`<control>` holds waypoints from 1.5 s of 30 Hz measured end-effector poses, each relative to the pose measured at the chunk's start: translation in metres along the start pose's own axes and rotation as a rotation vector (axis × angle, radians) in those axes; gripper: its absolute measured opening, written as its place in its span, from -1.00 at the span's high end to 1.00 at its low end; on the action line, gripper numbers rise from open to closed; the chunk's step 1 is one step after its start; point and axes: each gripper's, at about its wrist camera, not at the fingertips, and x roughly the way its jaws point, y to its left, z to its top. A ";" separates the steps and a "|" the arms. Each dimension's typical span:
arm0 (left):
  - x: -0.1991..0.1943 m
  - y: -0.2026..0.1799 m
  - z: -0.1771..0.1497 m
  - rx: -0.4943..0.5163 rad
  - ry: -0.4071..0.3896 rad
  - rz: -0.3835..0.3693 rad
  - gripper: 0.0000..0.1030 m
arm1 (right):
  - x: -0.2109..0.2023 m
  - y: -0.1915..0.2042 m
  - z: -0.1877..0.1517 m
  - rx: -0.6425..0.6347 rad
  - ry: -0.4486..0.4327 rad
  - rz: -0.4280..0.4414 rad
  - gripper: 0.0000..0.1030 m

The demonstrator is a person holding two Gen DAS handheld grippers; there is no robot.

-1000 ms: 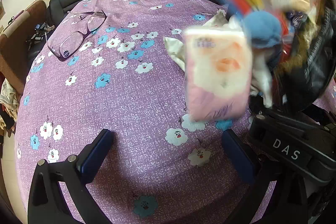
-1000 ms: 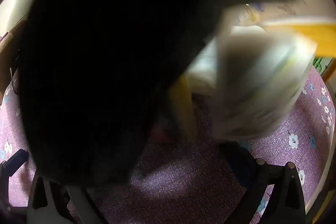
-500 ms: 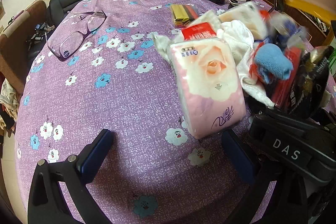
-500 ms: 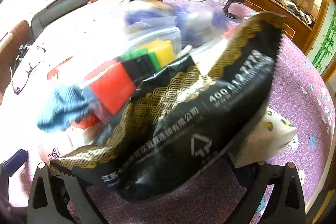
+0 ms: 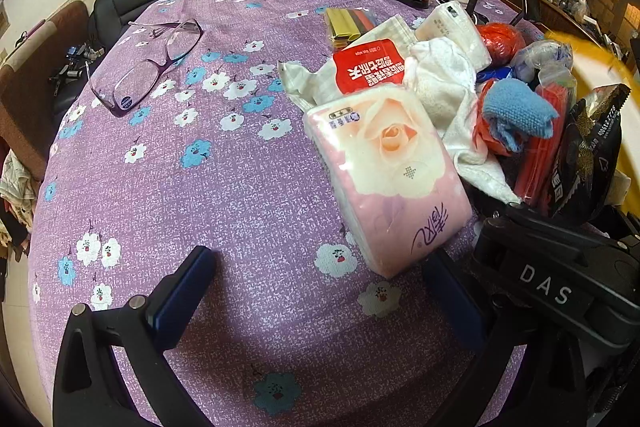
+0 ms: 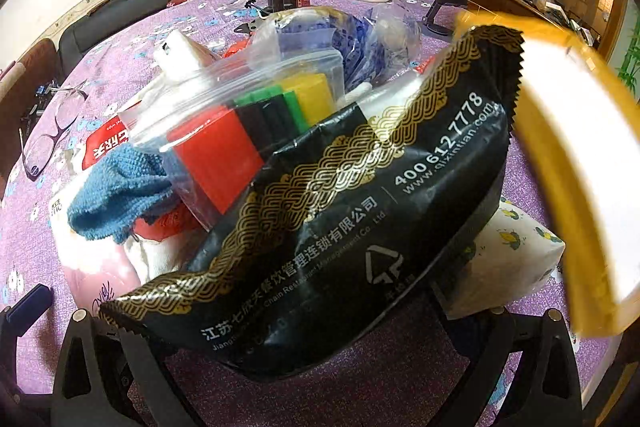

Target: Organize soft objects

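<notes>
Dumped out within the last second, the soft goods have stopped tumbling and now lie as a settled heap on the right half of the purple flowered tablecloth (image 5: 208, 195), where a second ago they were only a blur in mid-air. Nearest the left gripper (image 5: 320, 291) lies the pink tissue pack (image 5: 384, 179), its lower end resting just between the blue pads; the jaws stand wide apart and grip nothing. Behind it sit a red-labelled wipes packet (image 5: 370, 67), a white towel (image 5: 444, 87), a blue knitted cloth (image 5: 516, 111), a red bundle (image 5: 500, 41) and a black foil bag (image 5: 588, 155). From the right wrist, that black foil bag (image 6: 340, 211) fills the frame and leans toward the right gripper (image 6: 320, 343), whose fingers are spread to either side; the bag seems to rest against them without being pinched, though its bulk hides the pads, so I would not swear to that. A clear zip bag of coloured blocks (image 6: 256, 123) rides on top of the pile, and a white patterned tissue pack (image 6: 508, 259) peeks out beneath the foil. With everything spilled and nothing sorted, the organizing proper looks about to begin. A yellow-rimmed container (image 6: 560, 163), blurred and cut off at the right edge, cannot be made out clearly. Eyeglasses (image 5: 148, 67) lie well apart on the far left.
</notes>
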 end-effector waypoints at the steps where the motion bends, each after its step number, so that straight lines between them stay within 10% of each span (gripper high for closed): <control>1: 0.000 0.000 0.000 0.000 0.000 0.000 -1.00 | 0.000 0.000 0.000 0.000 0.000 0.000 -0.99; 29: 0.001 -0.002 -0.001 -0.019 -0.004 0.010 -1.00 | 0.002 0.005 -0.002 -0.018 0.001 0.008 -0.99; 40: -0.006 0.001 -0.002 -0.013 -0.016 -0.044 -1.00 | -0.027 -0.049 -0.009 -0.304 0.186 0.566 -0.98; 45: -0.020 0.009 -0.002 -0.057 -0.042 -0.043 -0.79 | -0.056 -0.074 -0.026 -0.354 0.090 0.646 -0.40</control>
